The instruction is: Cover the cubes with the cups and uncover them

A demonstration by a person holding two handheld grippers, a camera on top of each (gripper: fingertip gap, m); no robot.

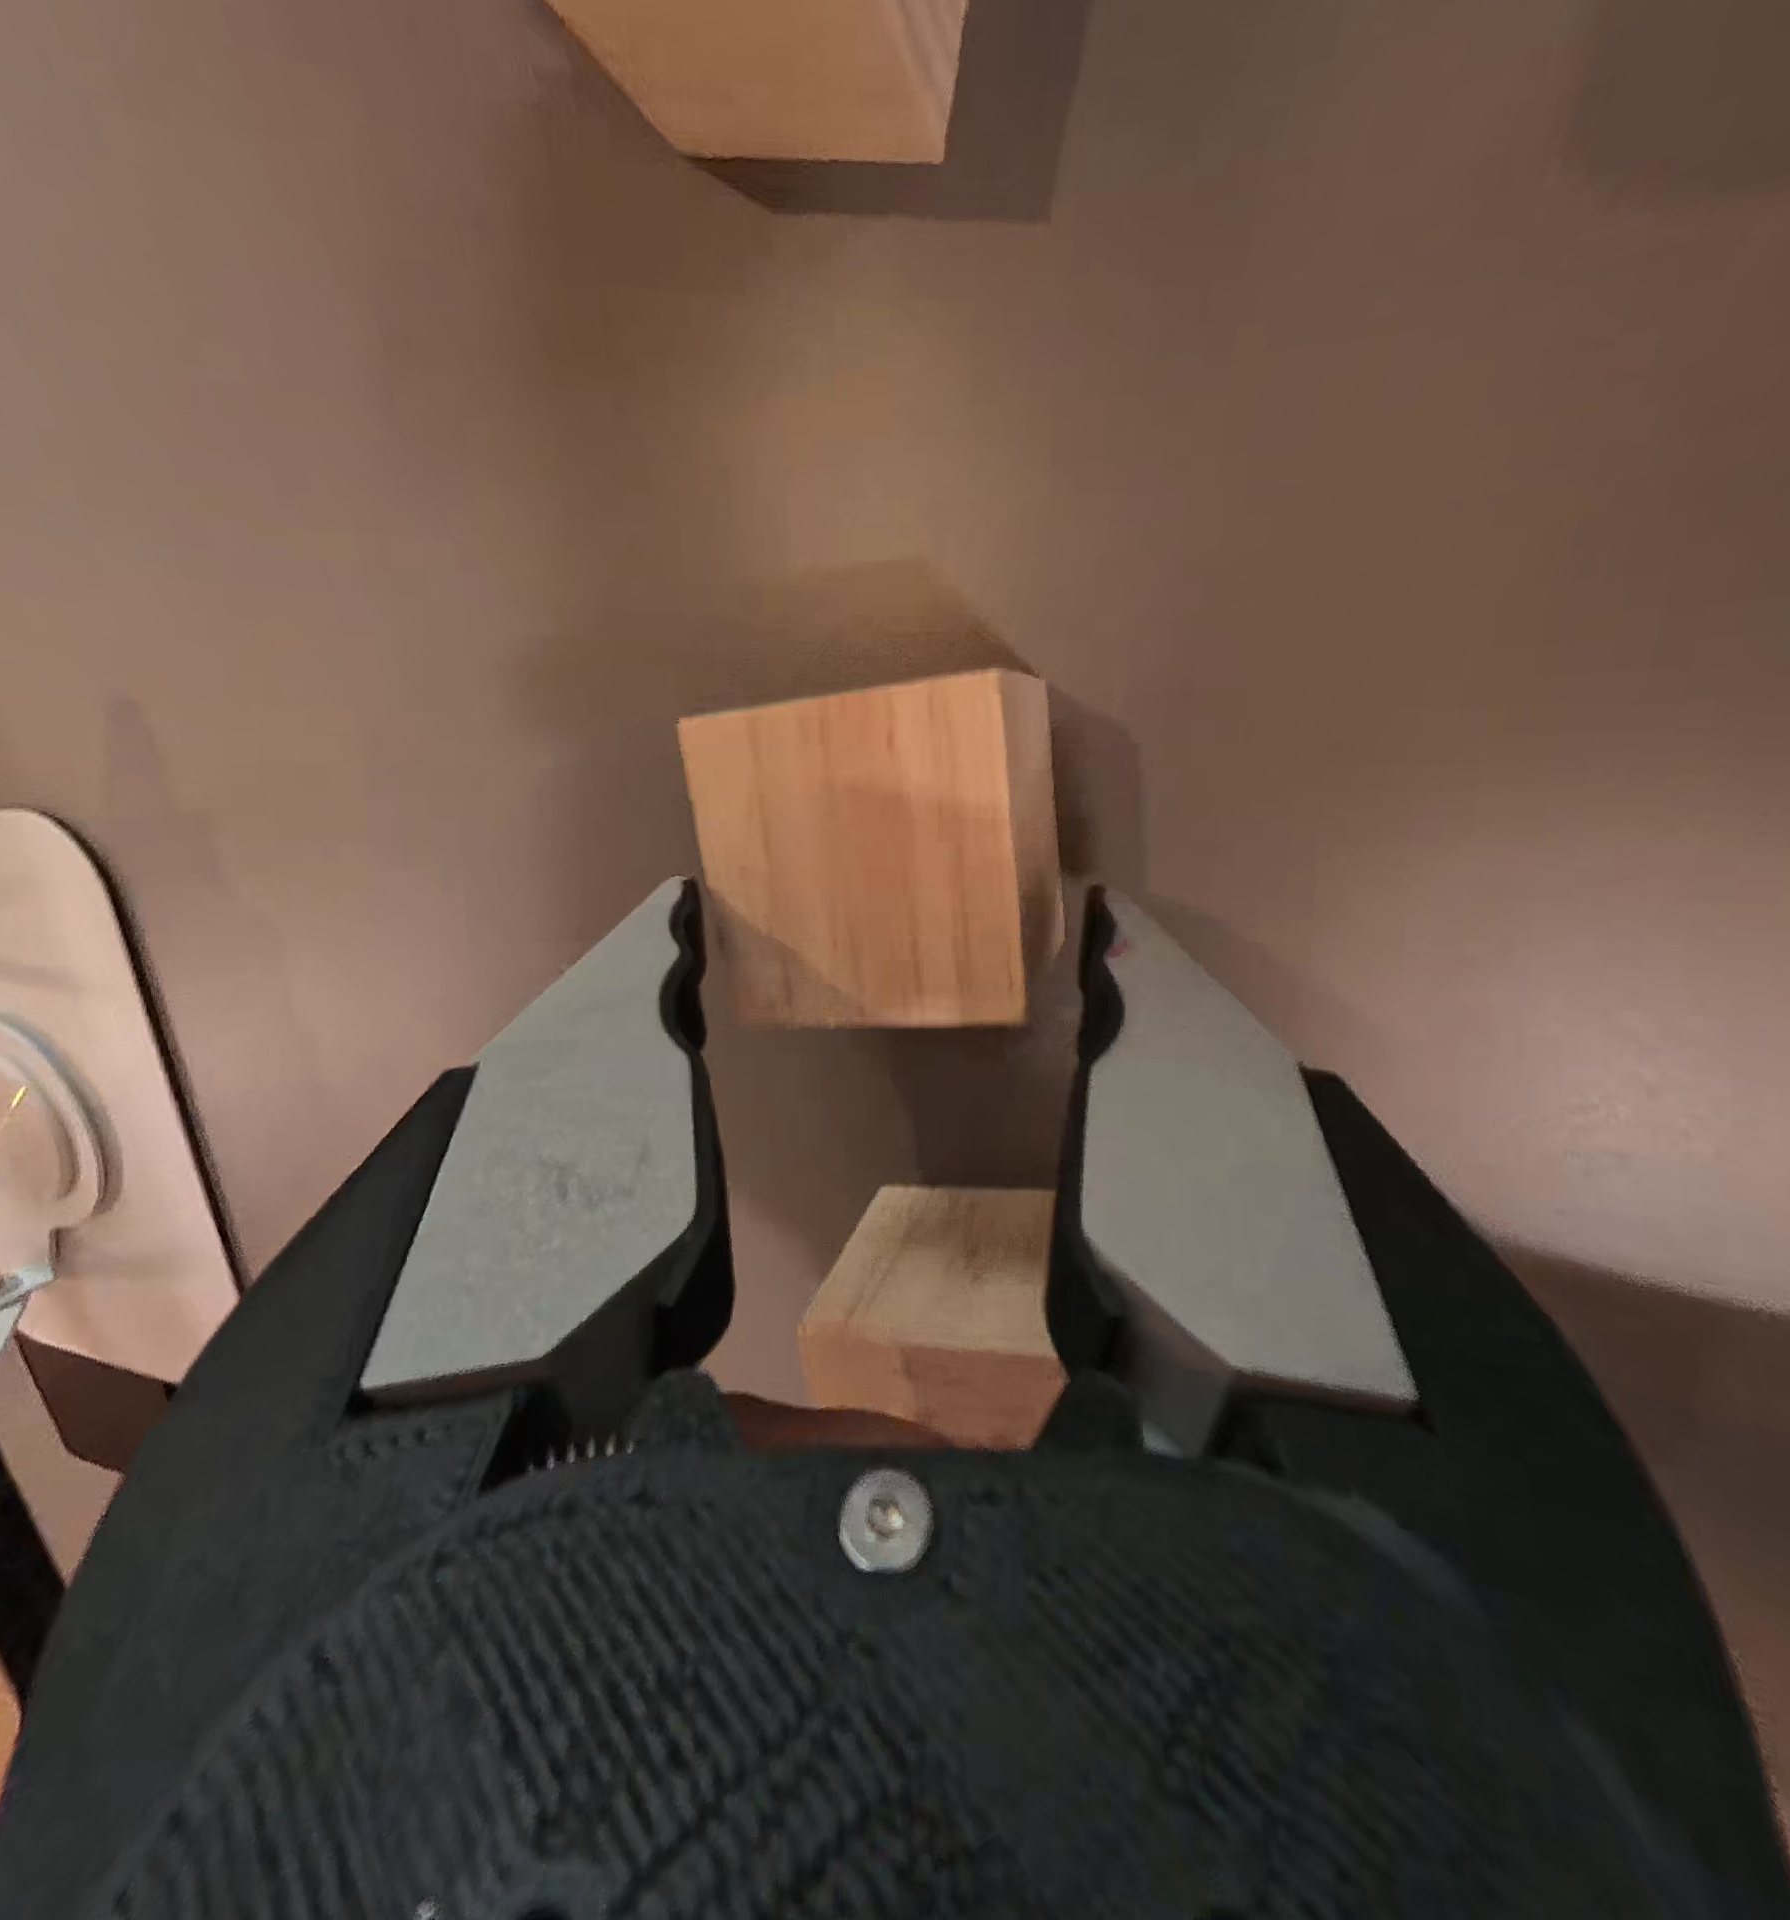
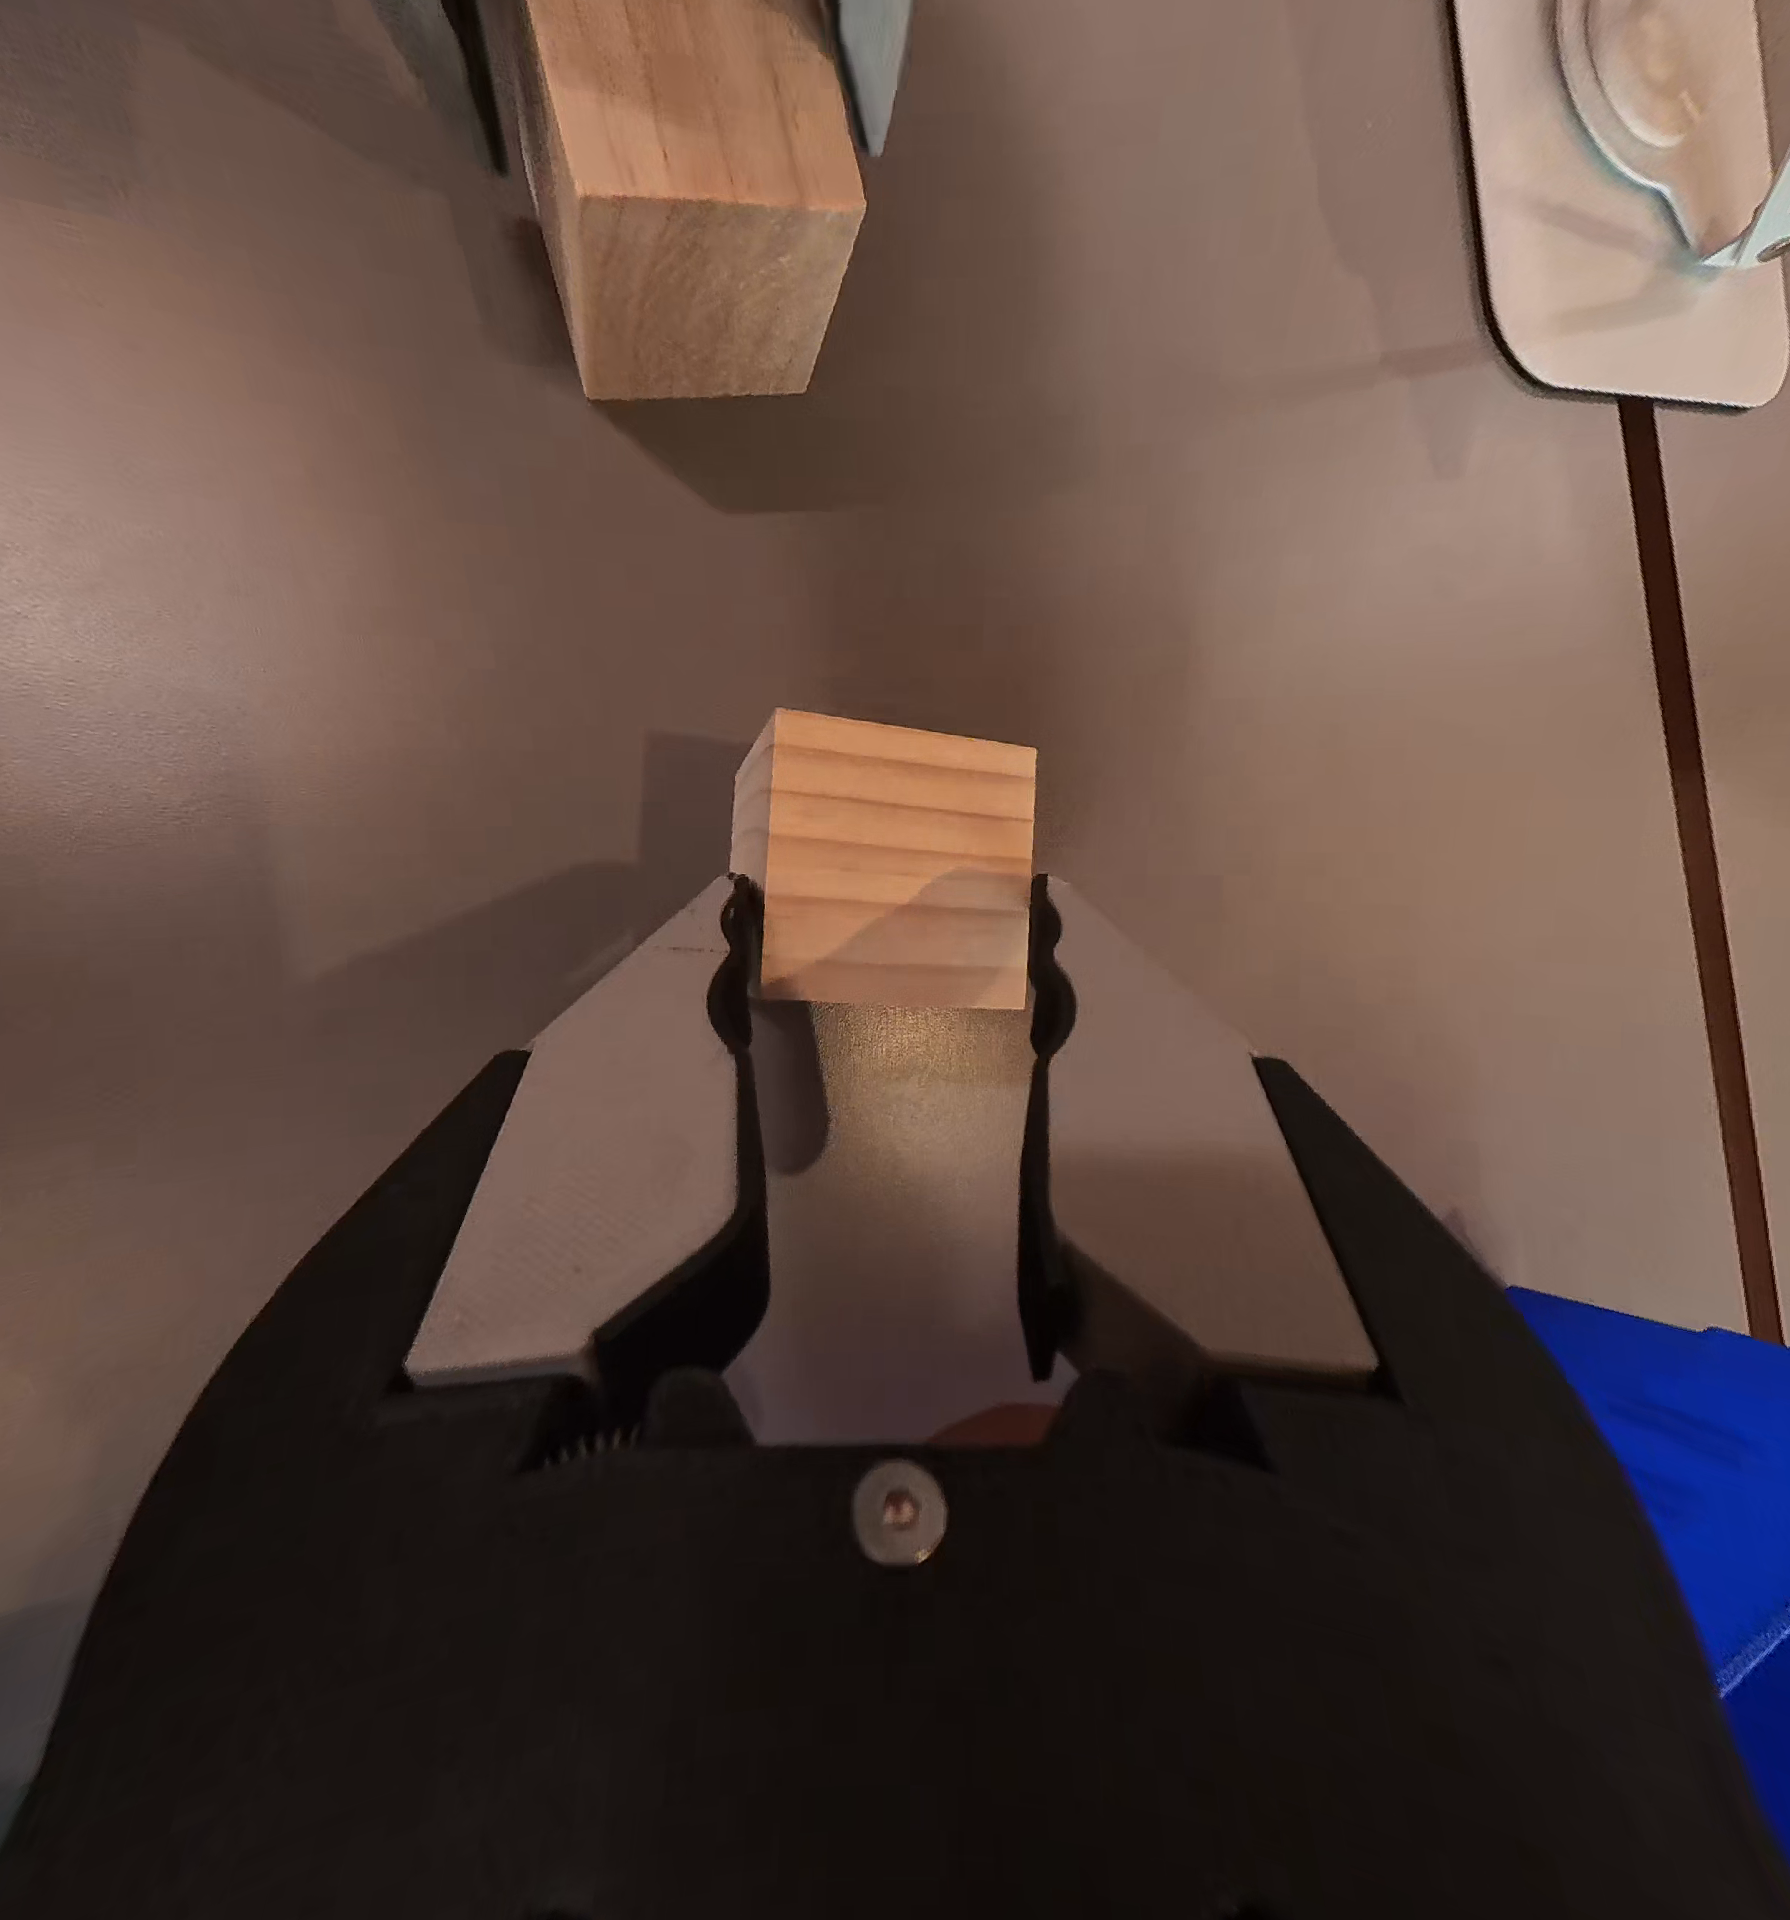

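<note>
Right view: a wooden cube point(image 2: 891, 831) clamped between the tips of the right hand-held gripper point(image 2: 886, 935) – black pads pressed against both side faces, jaws partly closed to the cube's width. Straight ahead, well beyond the tips, a second wooden cube point(image 2: 693, 208) on the grey-brown surface point(image 2: 1286, 675), flanked by the grey fingers point(image 2: 870, 73) of the other hand-held gripper. Ahead and far right, a pale rounded plate point(image 2: 1639, 312) carrying a clear round fitting. Low on the right, beside the body, a blue object point(image 2: 1701, 1507), only partly in view.

Left view: a slightly blurred wooden cube point(image 1: 849, 831) between the tips of the left hand-held gripper point(image 1: 891, 935) – jaws wide, a gap on each side, nothing gripped. Nearer the body, between the fingers and lower, another cube point(image 1: 932, 1309). Far ahead at the top edge, a further cube point(image 1: 777, 73). Off to the left, the same pale plate point(image 1: 39, 1039).
</note>
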